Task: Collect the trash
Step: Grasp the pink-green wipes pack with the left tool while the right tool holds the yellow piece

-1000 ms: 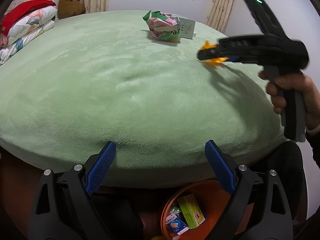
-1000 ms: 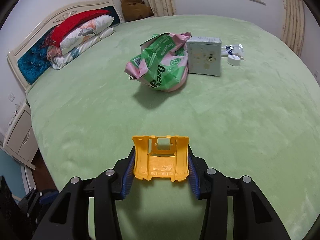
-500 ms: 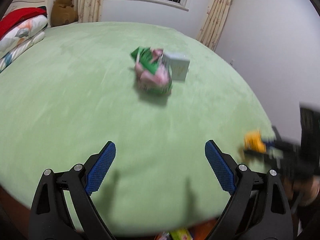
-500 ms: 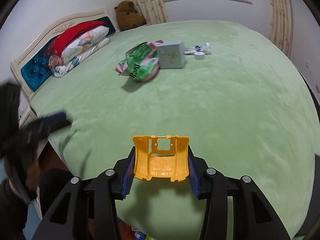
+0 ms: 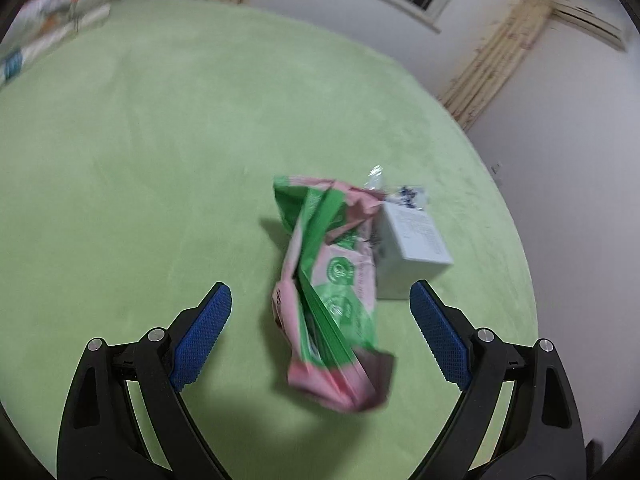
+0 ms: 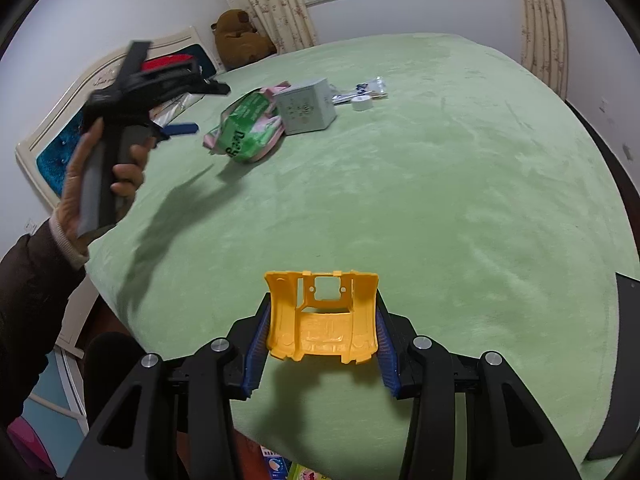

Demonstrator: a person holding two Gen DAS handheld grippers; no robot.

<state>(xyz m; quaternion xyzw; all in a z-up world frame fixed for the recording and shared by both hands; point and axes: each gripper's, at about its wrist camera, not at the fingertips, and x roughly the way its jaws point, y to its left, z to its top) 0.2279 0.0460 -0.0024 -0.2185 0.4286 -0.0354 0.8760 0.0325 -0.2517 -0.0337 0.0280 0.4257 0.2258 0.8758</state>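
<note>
Only right view shows yellow part (image 6: 322,318) gripped.

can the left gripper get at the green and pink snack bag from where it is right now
Probably yes. The left gripper is open, its jaws wide to either side of the green and pink snack bag on the bed. The pale box touches the bag's far side, beyond the fingertips.

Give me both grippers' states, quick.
Left gripper: open, empty, above the green-and-pink snack bag.
Right gripper: shut on the yellow plastic piece.
</note>
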